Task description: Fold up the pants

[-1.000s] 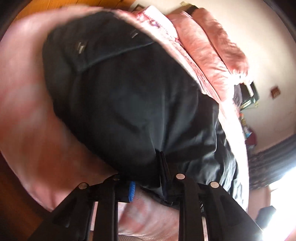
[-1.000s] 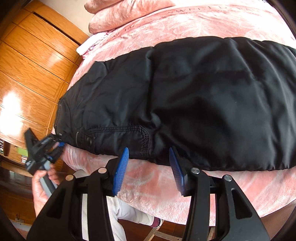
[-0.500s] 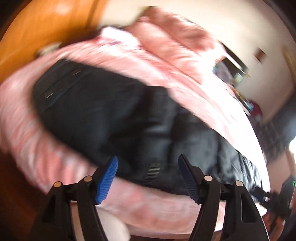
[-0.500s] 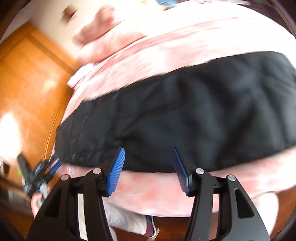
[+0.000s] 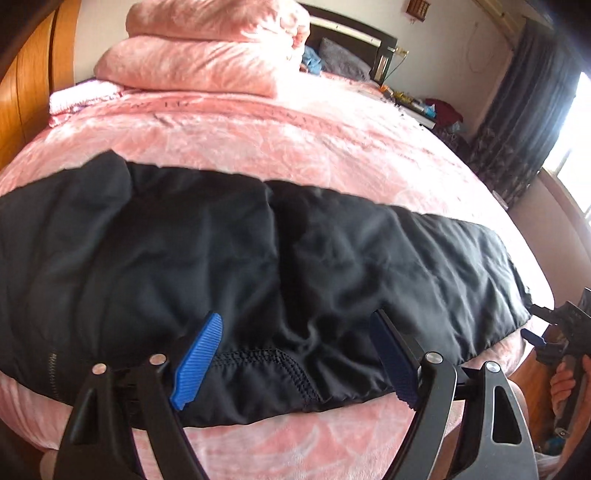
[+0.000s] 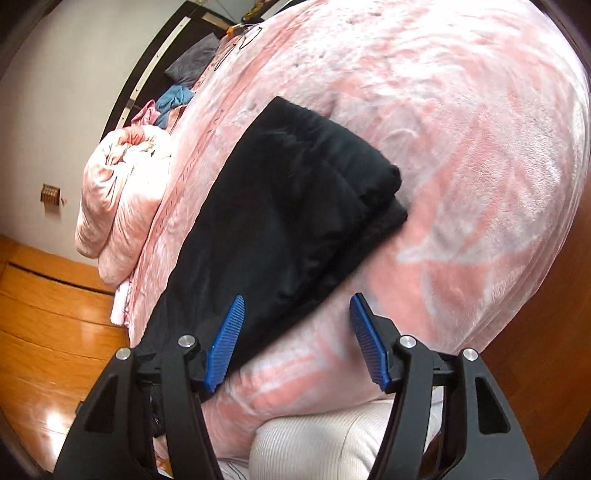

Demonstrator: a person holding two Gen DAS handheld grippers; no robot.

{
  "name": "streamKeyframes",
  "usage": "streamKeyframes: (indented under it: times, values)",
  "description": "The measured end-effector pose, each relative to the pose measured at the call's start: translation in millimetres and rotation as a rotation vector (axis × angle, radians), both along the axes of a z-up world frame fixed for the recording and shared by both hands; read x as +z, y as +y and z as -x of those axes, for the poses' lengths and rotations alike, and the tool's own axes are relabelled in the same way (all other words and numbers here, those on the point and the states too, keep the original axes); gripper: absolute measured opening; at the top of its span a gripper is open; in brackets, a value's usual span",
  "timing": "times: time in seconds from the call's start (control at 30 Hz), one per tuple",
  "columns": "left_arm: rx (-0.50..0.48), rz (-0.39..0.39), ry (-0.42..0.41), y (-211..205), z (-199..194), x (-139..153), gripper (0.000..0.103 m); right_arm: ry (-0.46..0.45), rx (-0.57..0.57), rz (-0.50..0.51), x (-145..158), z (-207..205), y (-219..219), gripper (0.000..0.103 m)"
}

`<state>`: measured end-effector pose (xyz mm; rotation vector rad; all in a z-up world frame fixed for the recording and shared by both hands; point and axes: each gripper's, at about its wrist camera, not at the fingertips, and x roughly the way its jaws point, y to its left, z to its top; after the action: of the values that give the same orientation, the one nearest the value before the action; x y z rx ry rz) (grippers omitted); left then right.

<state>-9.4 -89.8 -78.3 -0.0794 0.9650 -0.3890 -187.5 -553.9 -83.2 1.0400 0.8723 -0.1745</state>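
Note:
Black pants [image 5: 258, 258] lie lengthwise across the pink bed [image 5: 295, 140]. My left gripper [image 5: 295, 356] hovers over their near stitched edge. Its jaws are opening, and the blue pads [image 5: 199, 358] stand wide apart without pressing the cloth. In the right wrist view the pants [image 6: 288, 206] run from lower left up to a folded leg end. My right gripper [image 6: 297, 343] is over their near edge and the blanket, with its jaws opening and nothing pinched. A hand holds that right gripper [image 5: 533, 320] by the leg end at the far right of the left wrist view.
A stack of folded pink quilts [image 5: 207, 48] sits at the head of the bed, near a dark headboard [image 5: 351, 35]. A wooden wardrobe [image 6: 48, 314] stands on the left. Curtains [image 5: 517, 122] and a cluttered bedside surface [image 5: 424, 105] are on the right. The person's white trouser leg [image 6: 325, 443] is against the bed edge.
My left gripper let go of the pants' edge and opened wide. Both grippers swept along the pants toward the leg end while rolling, and the right jaws widened.

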Motion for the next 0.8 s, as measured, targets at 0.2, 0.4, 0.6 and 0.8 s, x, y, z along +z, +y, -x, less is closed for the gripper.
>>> streamKeyframes:
  times: [0.2,0.4,0.6,0.8]
  values:
    - [0.001,-0.007,0.032,-14,-1,-13,0.082,-0.011,-0.009,0.0,-11,-15,0,0.061]
    - [-0.031,-0.005,0.007,-32,1,-14,0.083,-0.035,-0.08,-0.023,-19,-25,-8,0.049]
    - [-0.063,-0.083,-0.004,-45,-1,-29,0.089,-0.085,-0.042,0.055,-1,-30,-2,0.014]
    - [-0.055,-0.03,0.018,-45,0,-17,0.09,-0.186,0.019,0.096,48,-41,-7,0.007]
